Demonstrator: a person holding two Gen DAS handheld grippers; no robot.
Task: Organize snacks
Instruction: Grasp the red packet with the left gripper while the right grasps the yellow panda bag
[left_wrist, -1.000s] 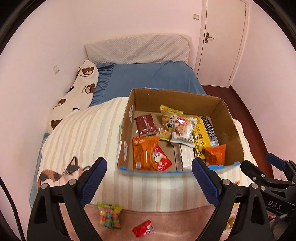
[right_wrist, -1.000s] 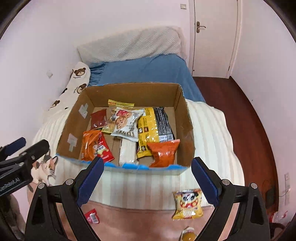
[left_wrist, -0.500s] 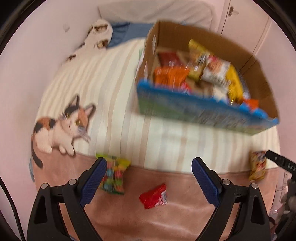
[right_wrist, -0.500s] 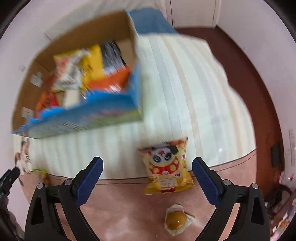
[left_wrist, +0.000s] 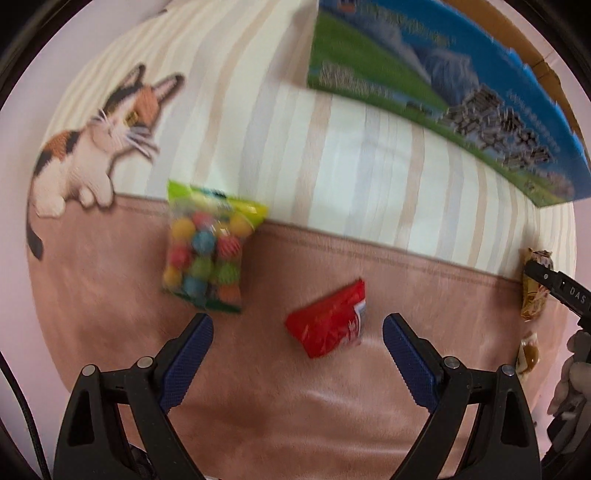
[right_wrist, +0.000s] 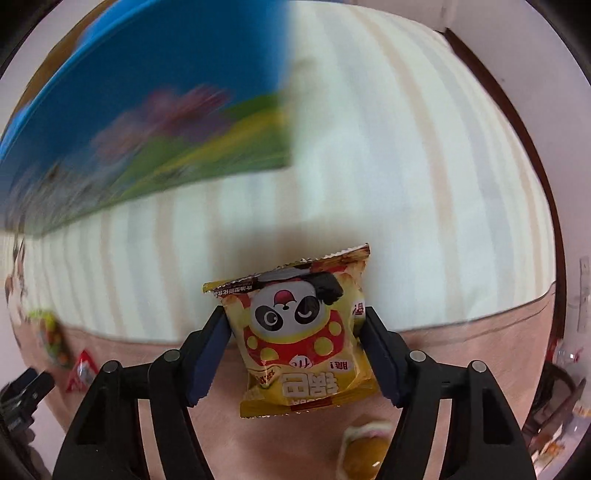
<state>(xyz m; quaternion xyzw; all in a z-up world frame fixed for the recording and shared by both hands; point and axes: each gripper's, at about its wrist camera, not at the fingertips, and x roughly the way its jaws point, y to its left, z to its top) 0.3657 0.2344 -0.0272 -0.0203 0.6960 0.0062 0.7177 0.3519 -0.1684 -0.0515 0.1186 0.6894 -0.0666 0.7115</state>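
Right gripper (right_wrist: 295, 347) pinches the panda snack bag (right_wrist: 303, 332); left gripper (left_wrist: 297, 332) gapes wide.
Red packet (left_wrist: 327, 325) between its fingers, candy bag (left_wrist: 207, 247) alongside.

Left gripper (left_wrist: 297, 324): red packet (left_wrist: 328, 318) lay ahead between wide fingers, candy bag (left_wrist: 207, 248) just left.
Beyond: box (left_wrist: 436, 92) blocked passage.

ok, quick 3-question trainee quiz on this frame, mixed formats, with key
1. True or false: the right gripper has its pads against the panda snack bag.
2. Which packet lies between the left gripper's open fingers? A) red packet B) candy ball bag C) a green packet
3. Fill in: the printed box rests on the ____ blanket.

Key: 1 true; 2 A; 3 striped
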